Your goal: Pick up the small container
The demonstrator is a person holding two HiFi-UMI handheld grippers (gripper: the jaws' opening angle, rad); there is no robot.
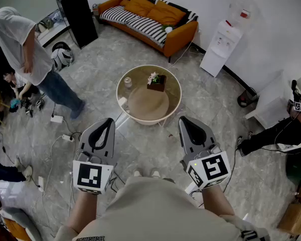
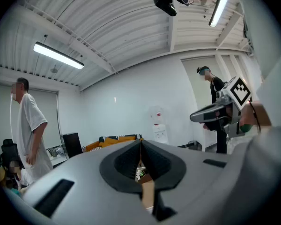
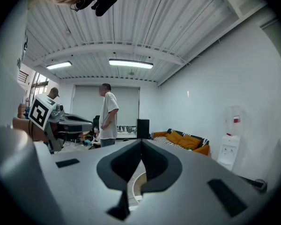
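Observation:
A small pale container (image 1: 128, 82) stands on the left part of a round glass table (image 1: 173, 87), beside a brown box with flowers (image 1: 156, 82) and a round tan mat (image 1: 148, 103). My left gripper (image 1: 109, 121) and right gripper (image 1: 185, 120) hover level, short of the table's near rim, one to each side. Both are shut with nothing between the jaws. In the left gripper view the closed left gripper (image 2: 141, 146) hides most of the table; only the flower box (image 2: 141, 173) peeps through. The right gripper (image 3: 141, 149) shows a strip of table rim (image 3: 136, 184) under its jaws.
An orange sofa (image 1: 150, 16) stands behind the table, with a white water dispenser (image 1: 220, 46) to its right and a black speaker (image 1: 78, 16) to its left. A person in a white shirt (image 1: 25, 49) stands left. Cables and power strips (image 1: 57, 119) lie on the floor. Another person's leg (image 1: 271, 134) is at right.

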